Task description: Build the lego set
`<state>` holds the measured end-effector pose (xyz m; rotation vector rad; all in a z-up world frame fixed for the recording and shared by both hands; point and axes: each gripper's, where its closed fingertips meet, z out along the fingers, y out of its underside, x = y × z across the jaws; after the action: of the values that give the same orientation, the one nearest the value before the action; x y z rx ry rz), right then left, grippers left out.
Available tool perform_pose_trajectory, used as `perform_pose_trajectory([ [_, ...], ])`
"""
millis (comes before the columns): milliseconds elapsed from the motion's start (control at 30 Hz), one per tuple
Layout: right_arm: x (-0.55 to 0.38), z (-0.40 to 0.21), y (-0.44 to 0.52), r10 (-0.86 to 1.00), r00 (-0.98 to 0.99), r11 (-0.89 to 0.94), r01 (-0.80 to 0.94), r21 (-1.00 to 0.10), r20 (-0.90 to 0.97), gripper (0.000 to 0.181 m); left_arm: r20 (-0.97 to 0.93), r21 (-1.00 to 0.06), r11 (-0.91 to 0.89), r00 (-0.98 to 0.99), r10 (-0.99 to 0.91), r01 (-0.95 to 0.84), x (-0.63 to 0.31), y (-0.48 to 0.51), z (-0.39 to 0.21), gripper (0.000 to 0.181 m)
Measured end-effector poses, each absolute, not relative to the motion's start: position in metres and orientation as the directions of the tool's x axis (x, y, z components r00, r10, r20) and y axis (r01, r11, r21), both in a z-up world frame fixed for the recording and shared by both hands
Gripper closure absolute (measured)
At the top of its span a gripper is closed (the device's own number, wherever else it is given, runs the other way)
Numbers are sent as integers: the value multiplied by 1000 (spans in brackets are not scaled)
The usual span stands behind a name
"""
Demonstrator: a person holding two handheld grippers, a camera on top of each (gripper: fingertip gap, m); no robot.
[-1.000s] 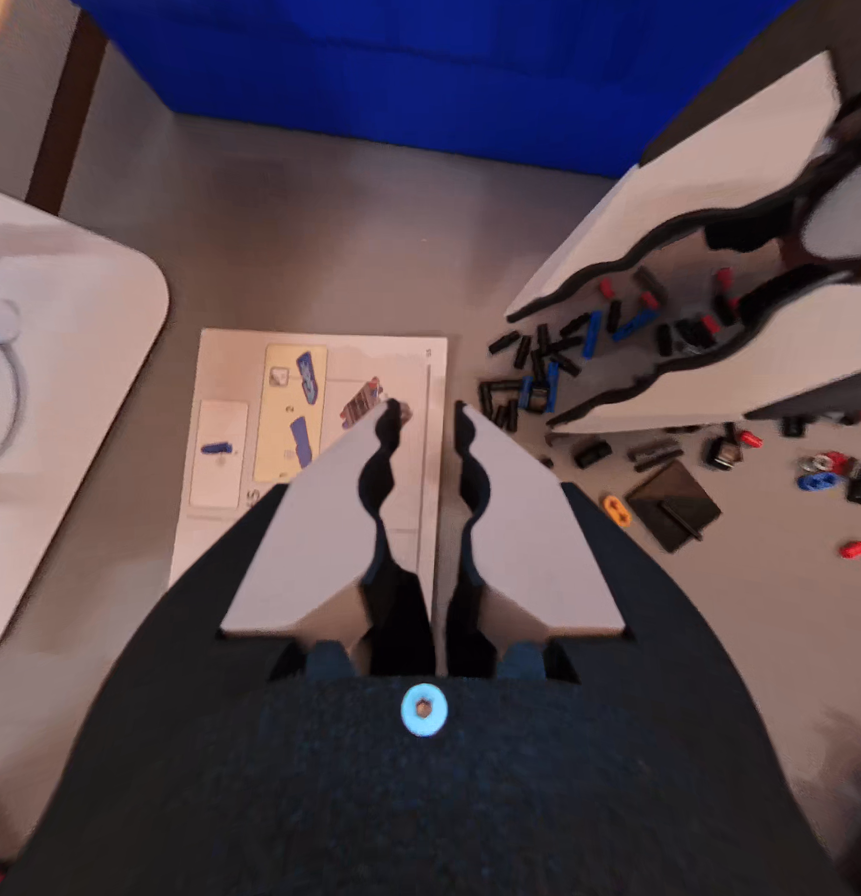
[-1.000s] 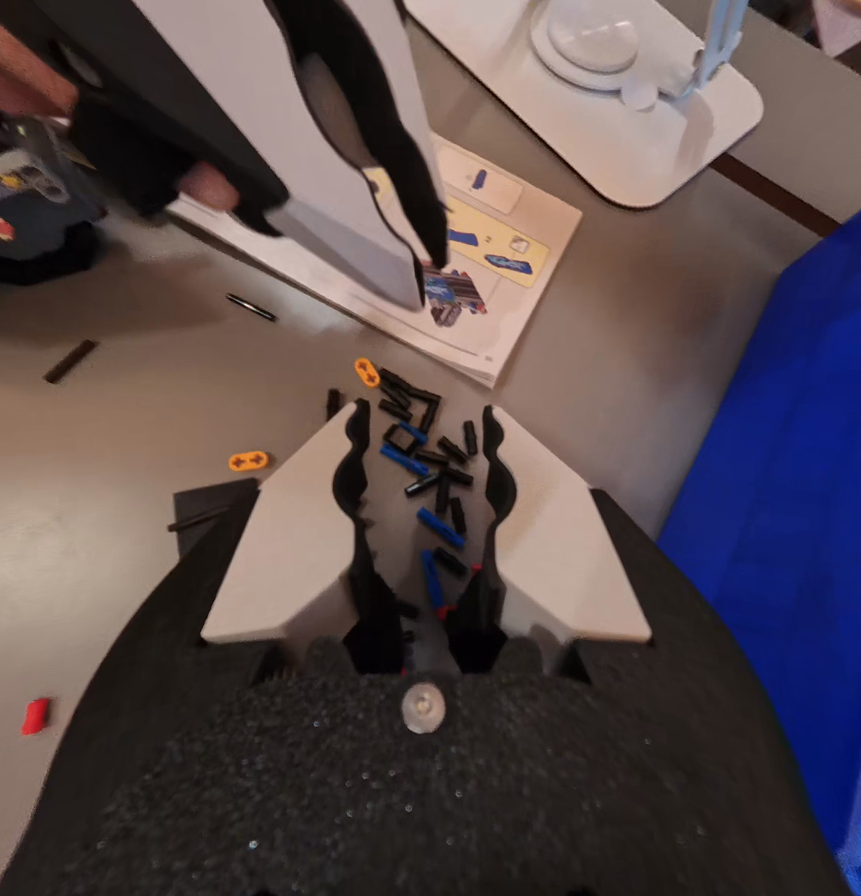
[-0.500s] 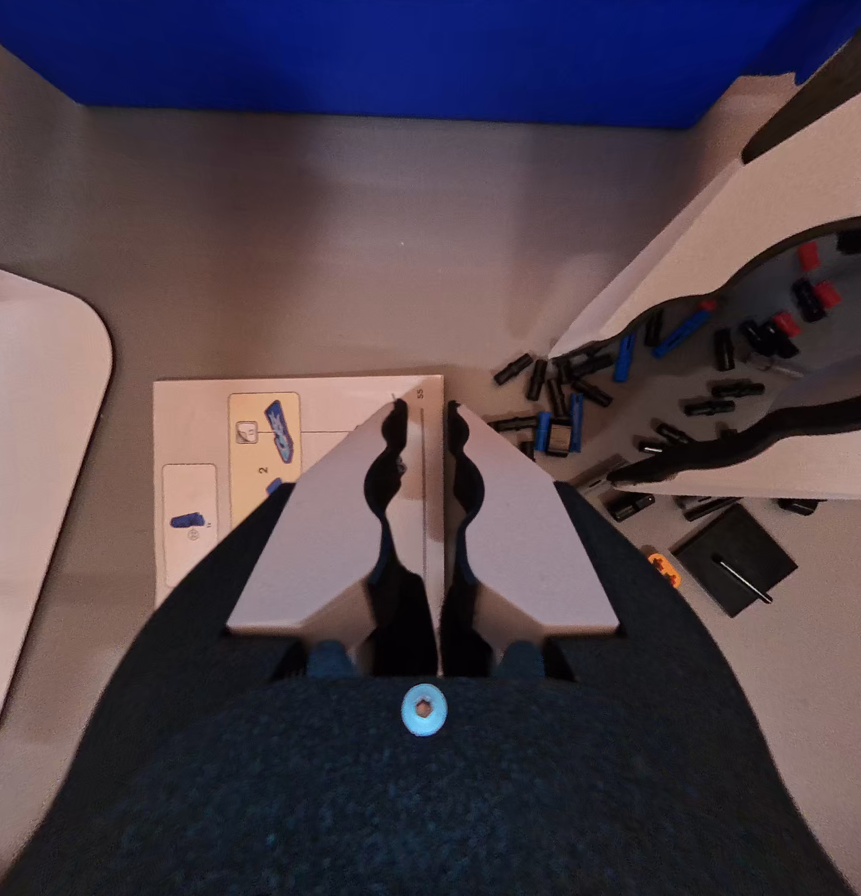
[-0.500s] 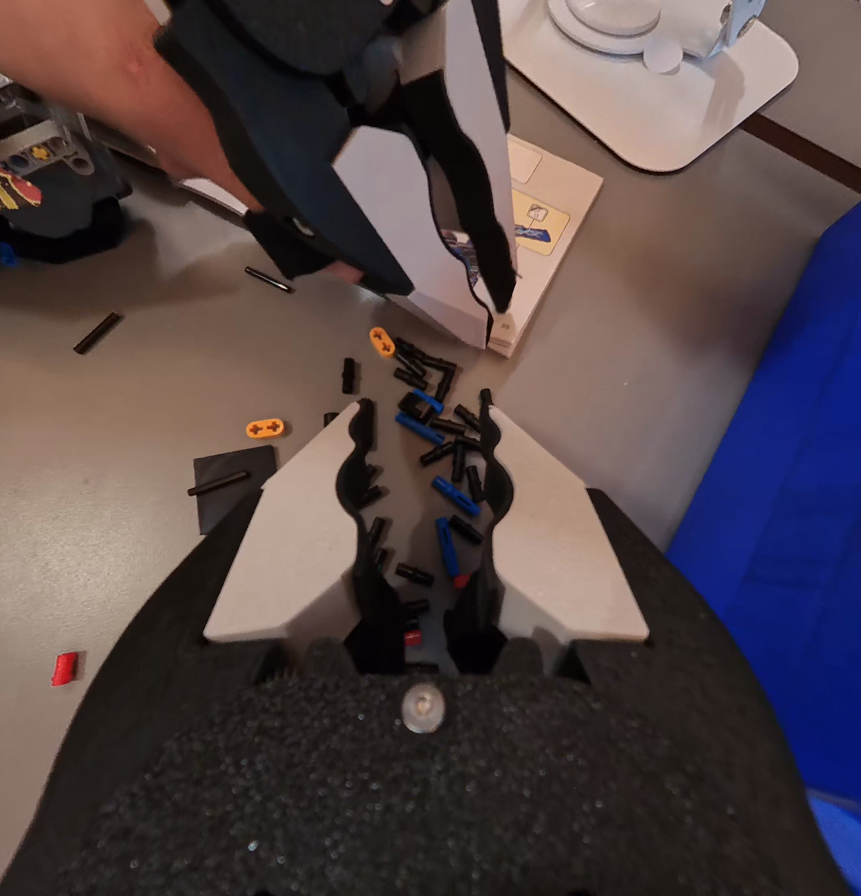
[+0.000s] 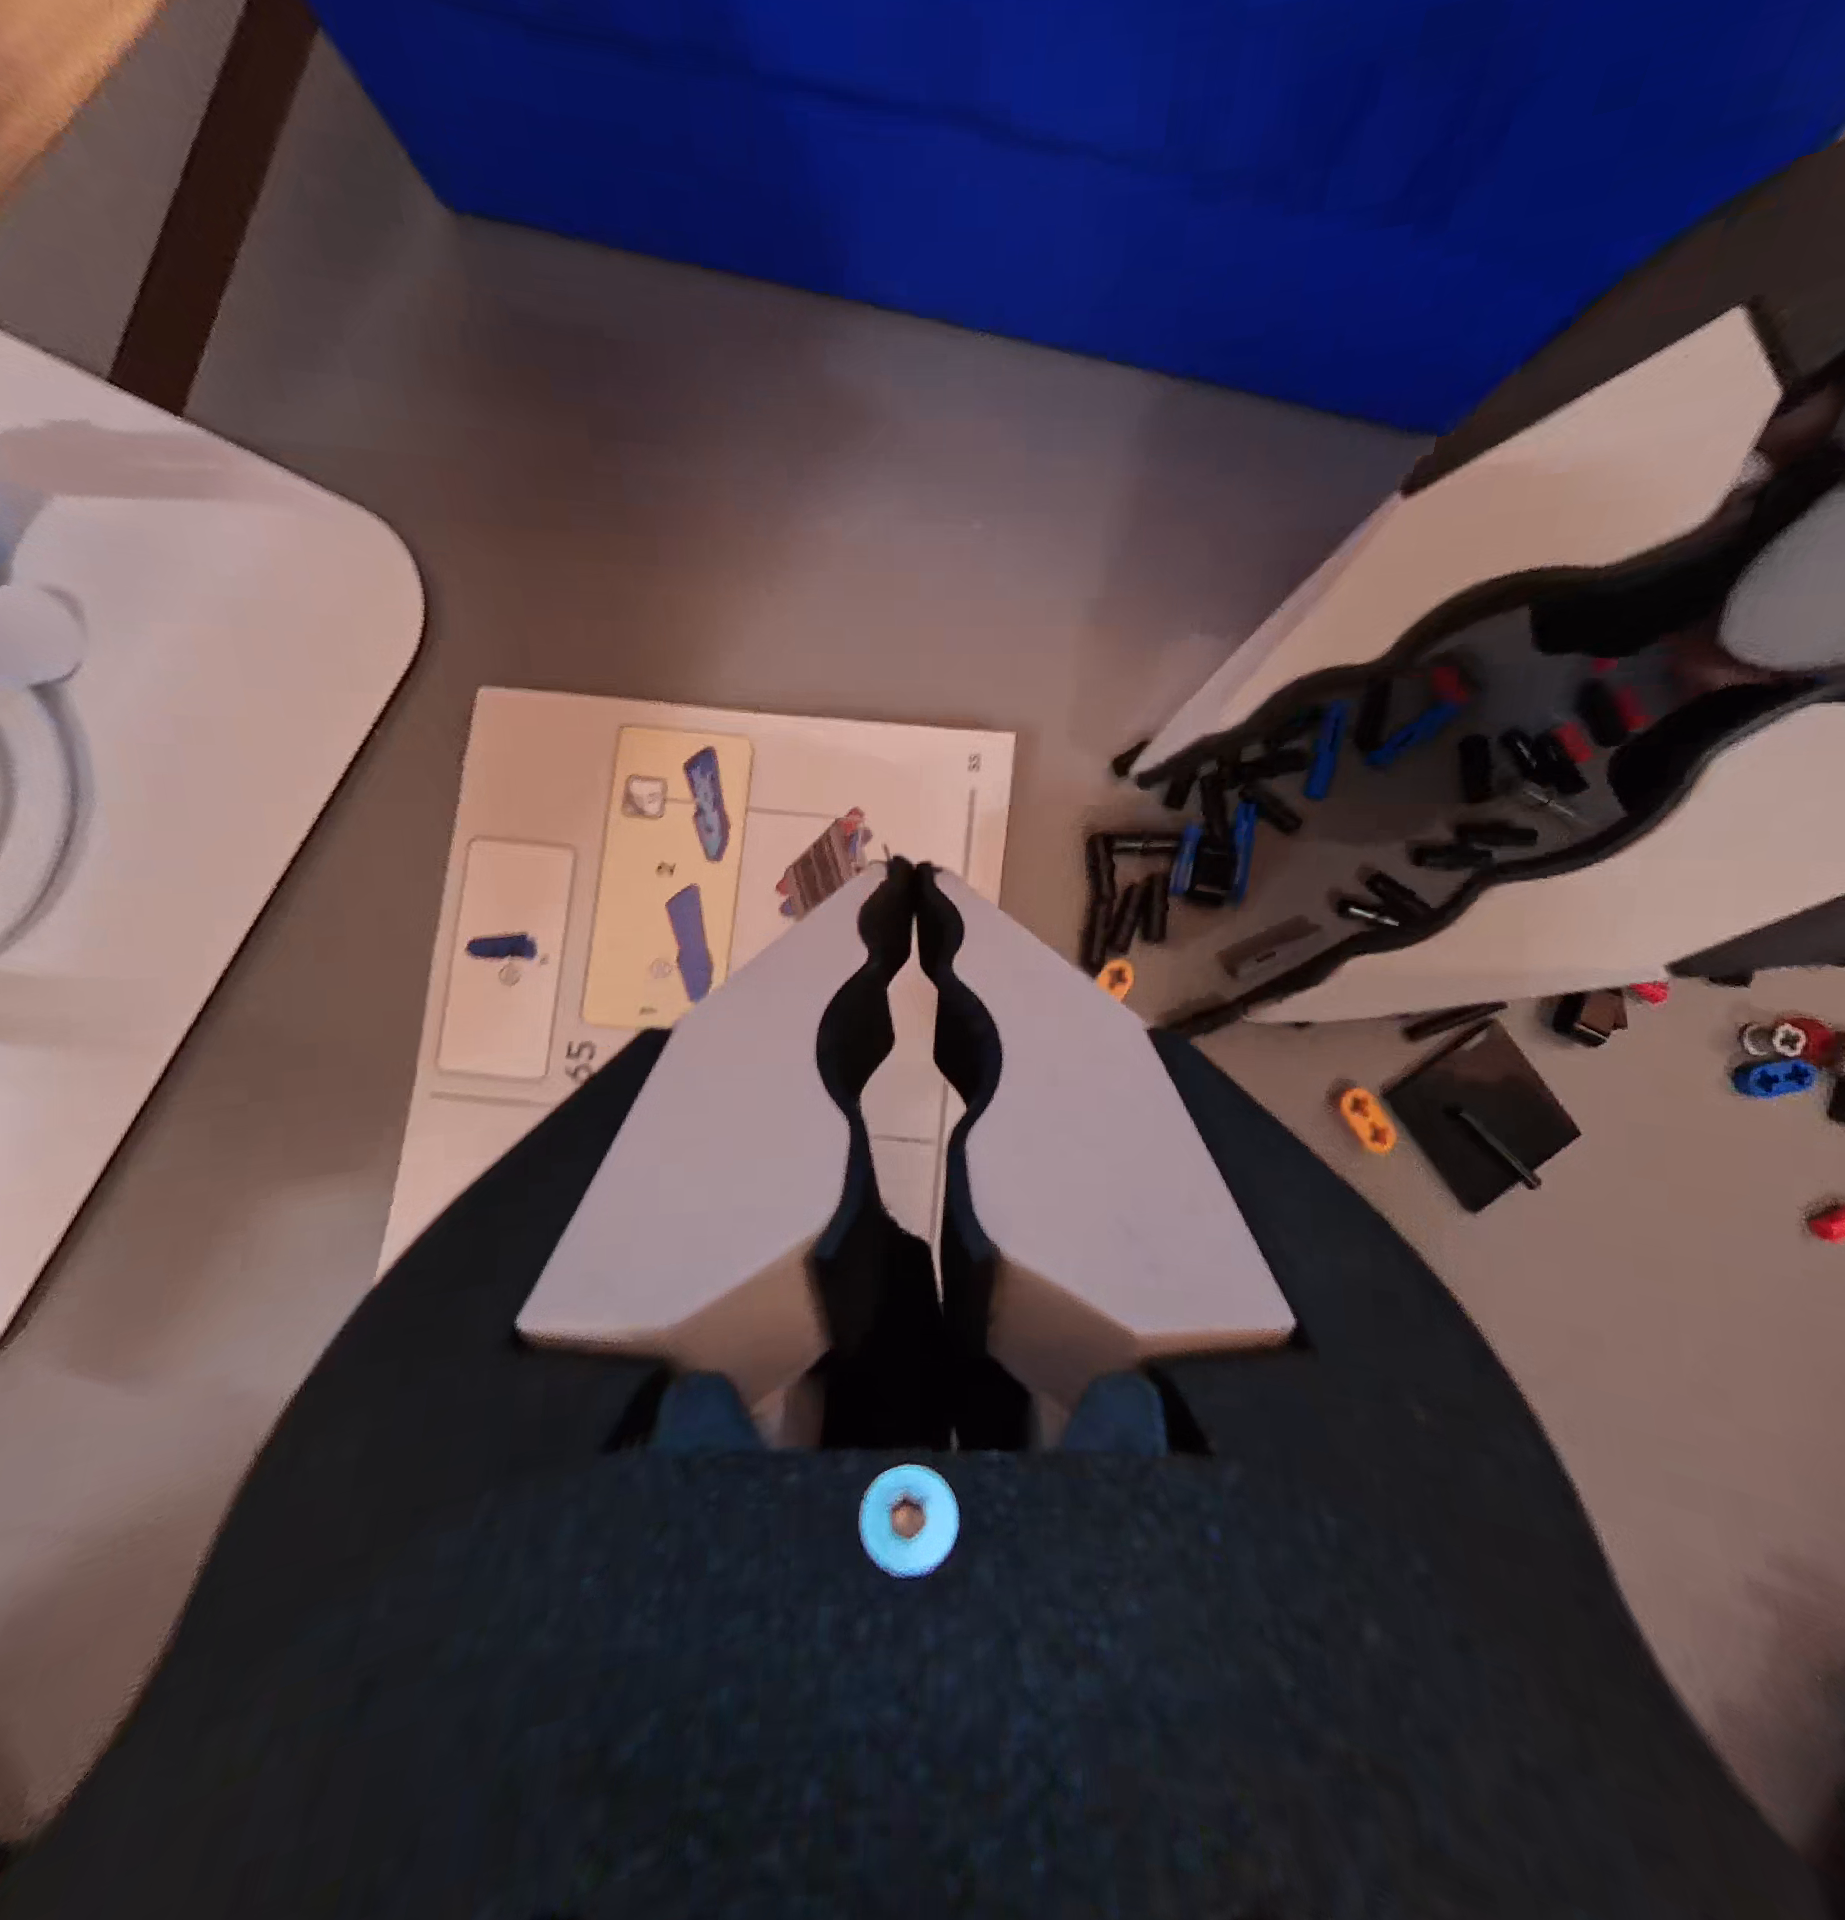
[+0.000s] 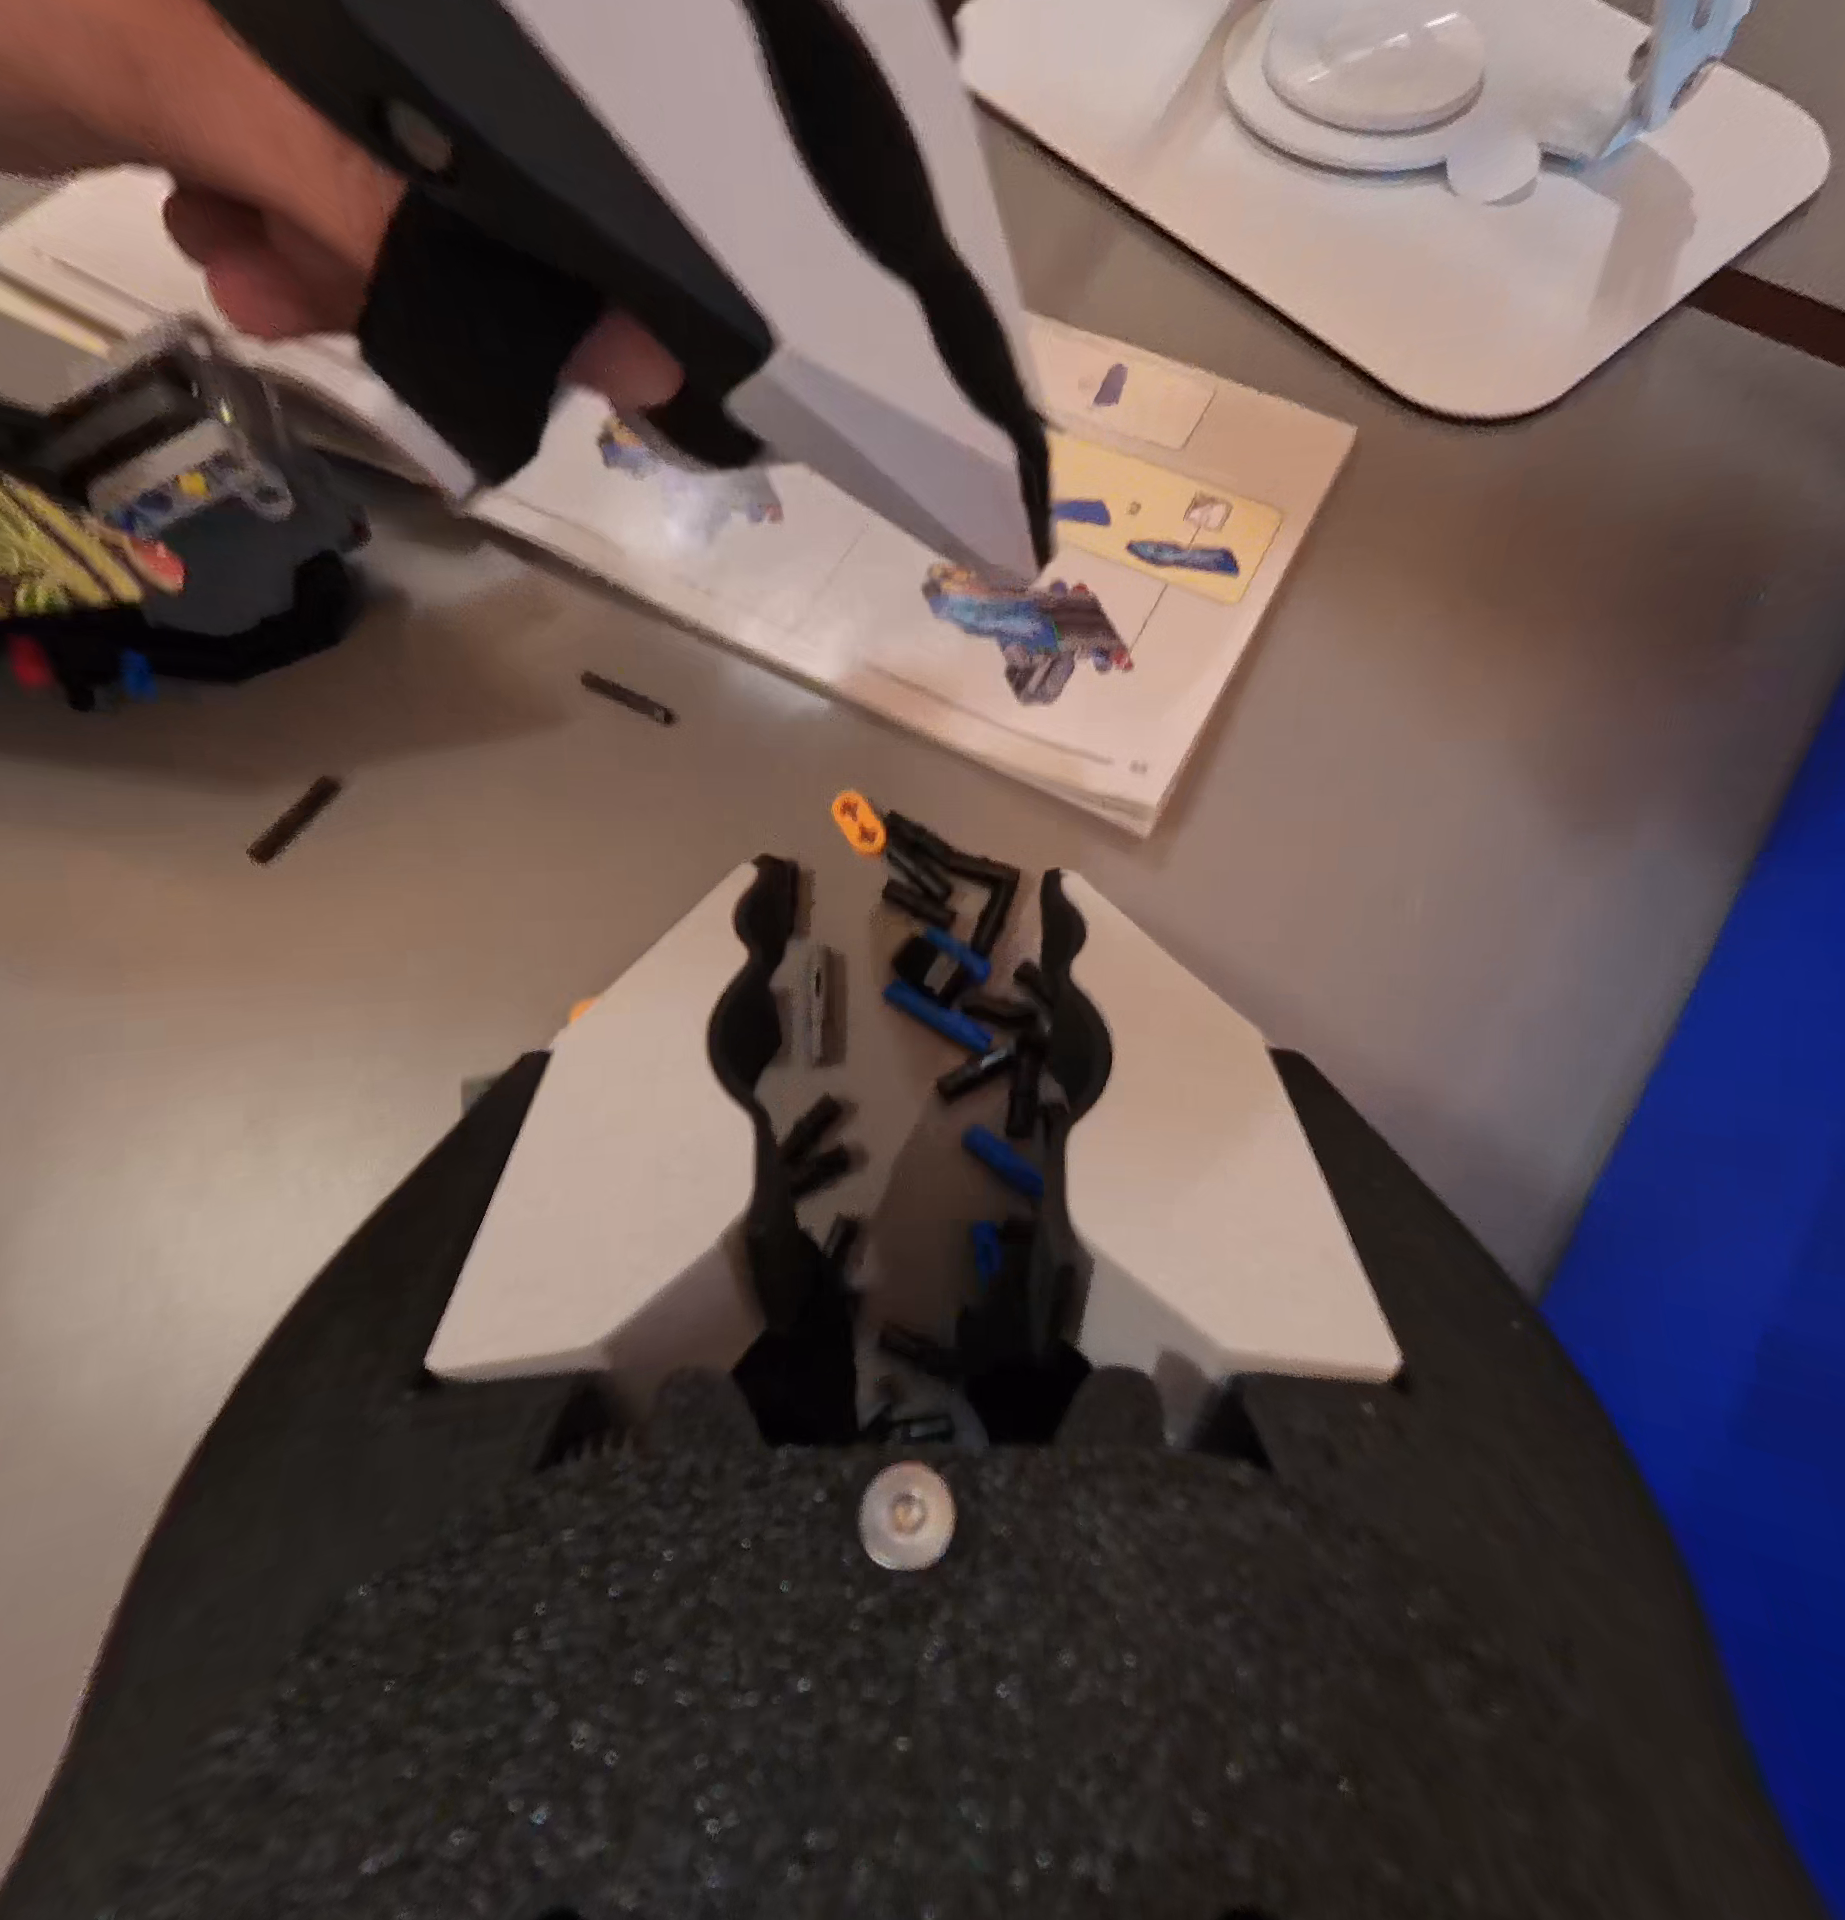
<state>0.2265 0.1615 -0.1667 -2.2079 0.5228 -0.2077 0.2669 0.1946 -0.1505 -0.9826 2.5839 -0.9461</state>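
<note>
Two grippers are at work, and both are mine. My left gripper (image 5: 905,871) is pressed closed, its tips meeting over the open instruction booklet (image 5: 544,904) and seeming to pinch the thin edge of a page near the printed model picture; I cannot tell whether paper is truly caught between them. My right gripper (image 6: 902,883) is spread wide and holds nothing, hanging low over the scatter of small black and blue pins (image 6: 959,997) on the grey table (image 6: 222,1039). An orange connector (image 6: 858,821) lies just beyond my right fingertips, with the booklet's corner near it. A short grey beam (image 6: 816,1003) lies between my right fingers, close to the left one. The part-built model (image 6: 87,561), dark with yellow-striped panels, sits well apart at the far left of the right wrist view, next to the hand (image 6: 222,208) that carries my left gripper. More loose parts, red and blue ones and a black square plate (image 5: 1479,1112), lie to the right in the left wrist view.

I judge this to be the consulting step: finding or turning the page before picking the next piece. Next, I would need to lift the page cleanly without creasing it, then lower my right fingers around one single pin, which lie crowded and touching.
</note>
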Motion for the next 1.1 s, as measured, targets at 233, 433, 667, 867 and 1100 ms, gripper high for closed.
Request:
perform_pose_trajectory([
  [233,250,-163,156,-501,851,-650,-253,-716,154,140,-39,-632,643,-812,-583,-432,260,187,-159,175],
  [433,257,-161,133,-552,782,-663,-200,-721,290,146,-206,-570,759,-839,-503,-315,276,159,-179,150],
  [667,241,-163,139,-529,817,-635,-203,-745,228,145,-182,-572,736,-819,-544,-362,282,163,-175,166],
  [867,234,-171,149,-496,857,-626,-240,-742,142,144,-145,-555,714,-796,-588,-426,280,175,-174,179],
  [1100,240,-173,160,-500,858,-614,-256,-747,116,137,164,-618,503,-725,-668,-604,272,176,-165,181],
])
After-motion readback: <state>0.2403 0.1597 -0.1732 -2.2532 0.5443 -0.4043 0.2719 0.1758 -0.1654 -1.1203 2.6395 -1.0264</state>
